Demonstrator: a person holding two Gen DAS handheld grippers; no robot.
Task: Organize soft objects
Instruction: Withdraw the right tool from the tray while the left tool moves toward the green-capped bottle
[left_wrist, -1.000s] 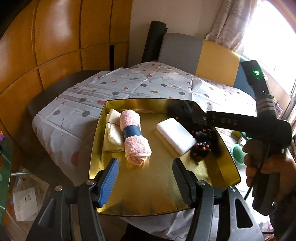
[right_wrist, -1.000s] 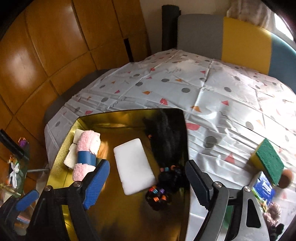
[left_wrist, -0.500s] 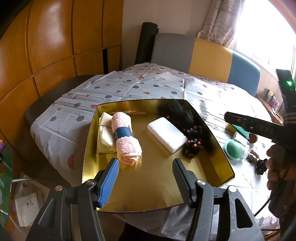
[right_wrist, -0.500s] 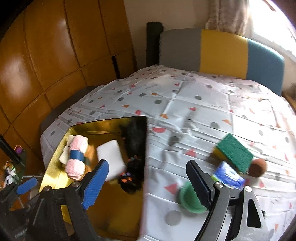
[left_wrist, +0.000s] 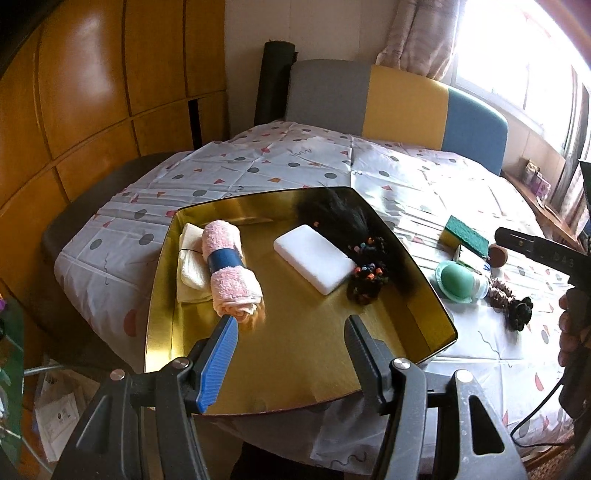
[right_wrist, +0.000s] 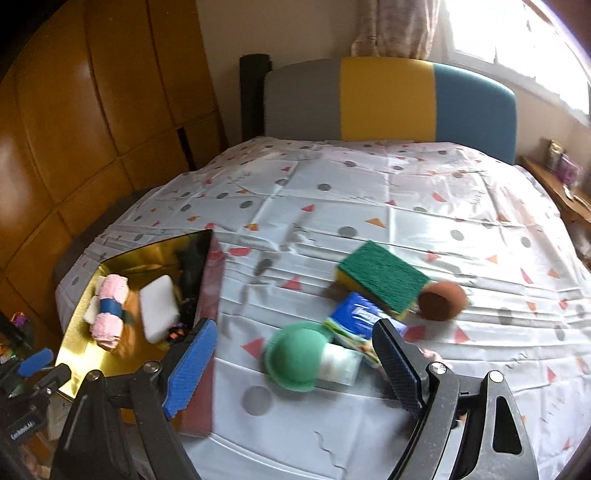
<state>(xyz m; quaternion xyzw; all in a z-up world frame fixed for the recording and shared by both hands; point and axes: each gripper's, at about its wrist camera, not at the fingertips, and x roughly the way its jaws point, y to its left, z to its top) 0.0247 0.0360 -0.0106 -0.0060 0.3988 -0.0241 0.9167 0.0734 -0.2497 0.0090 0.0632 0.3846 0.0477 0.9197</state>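
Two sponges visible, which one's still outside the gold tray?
The green-and-yellow scouring sponge, lying on the tablecloth beside a brown ball. The white sponge is already in the gold tray.

Open hand-held gripper (right_wrist: 295, 354) above green puff (right_wrist: 295, 356).

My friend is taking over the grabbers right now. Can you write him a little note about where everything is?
Left gripper: open, empty, over the near part of the gold tray.
Right gripper: open, empty, over the tablecloth by the loose pile.
Done, in the tray: pink rolled towel lying on a cream cloth, white sponge block, black hairpiece with coloured bands.
Left, on the tablecloth: green puff, blue tissue pack, green-and-yellow scouring sponge, brown ball, dark scrunchies.
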